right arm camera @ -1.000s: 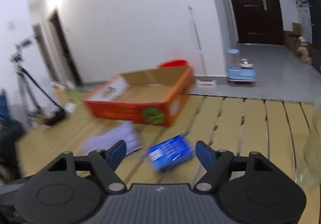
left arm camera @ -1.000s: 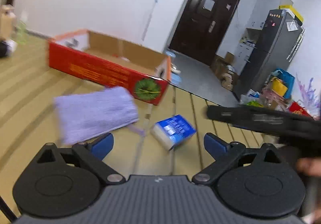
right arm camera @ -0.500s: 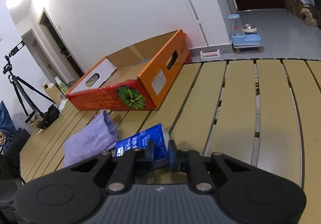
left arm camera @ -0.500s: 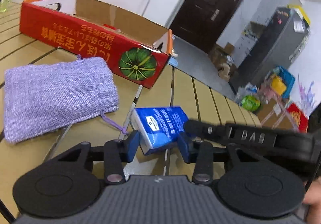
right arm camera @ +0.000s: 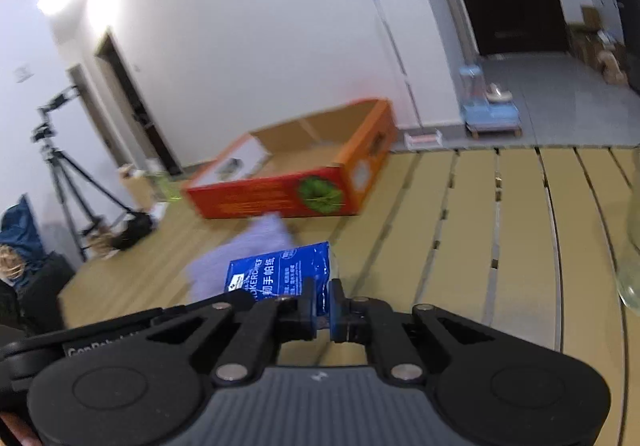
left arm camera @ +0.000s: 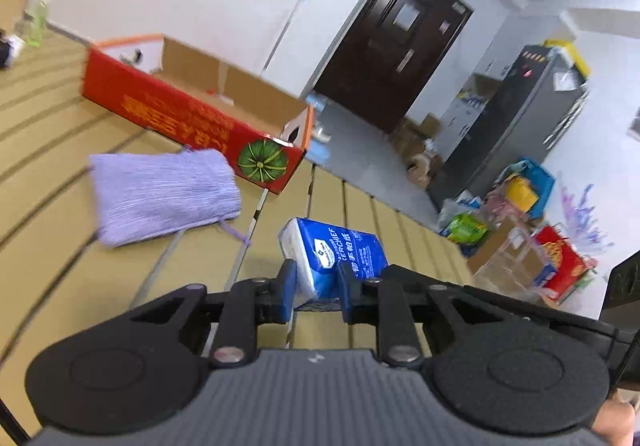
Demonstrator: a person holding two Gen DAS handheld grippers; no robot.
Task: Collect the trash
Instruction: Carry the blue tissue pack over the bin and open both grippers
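Note:
A blue tissue pack (left arm camera: 340, 250) lies over the slatted wooden table (left arm camera: 60, 246) with both grippers on it. My left gripper (left arm camera: 318, 286) is closing, its blue pads pressing the pack's white end. My right gripper (right arm camera: 322, 306) is shut on the thin edge of the tissue pack (right arm camera: 276, 274). Beyond it lies a purple cloth pouch (left arm camera: 164, 194), also in the right wrist view (right arm camera: 248, 250). Behind the pouch stands an open red cardboard box (left arm camera: 192, 114), seen again from the right wrist (right arm camera: 280, 198). I cannot tell whether the pack rests on the table.
A clear glass vessel (right arm camera: 634, 246) stands at the table's right edge. Off the table are a dark door (left arm camera: 392, 46), a grey fridge (left arm camera: 508, 118), bags and boxes on the floor (left arm camera: 520, 214), and a tripod (right arm camera: 60, 166) at the left.
A second ago both grippers stood open short of the pack. Both have since closed on it, and the box and pouch now look farther off than half a second ago.

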